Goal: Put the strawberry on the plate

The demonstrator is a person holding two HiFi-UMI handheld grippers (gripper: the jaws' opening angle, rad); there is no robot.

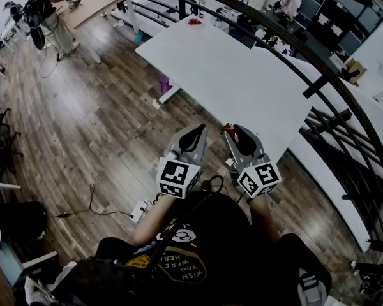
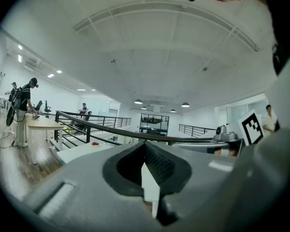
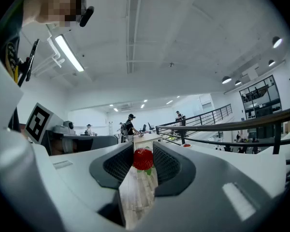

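- The right gripper [image 3: 144, 152] grips the strawberry [image 3: 143, 159] between its 2 pads, near the tips. The jaws stand only as wide as the fruit.
- The strawberry is up in the air, just beside the near edge of the white table [image 1: 230, 75].
- The left gripper [image 2: 146, 153] is closed, its jaws are together and nothing is between them.
- The plate [image 1: 195, 21] is at the far end of the table, well apart from both grippers, with something red on it.

A long white table [image 1: 230, 75] stands on dark wood-plank floor [image 1: 96, 120] beside a curved black railing [image 1: 332, 78]
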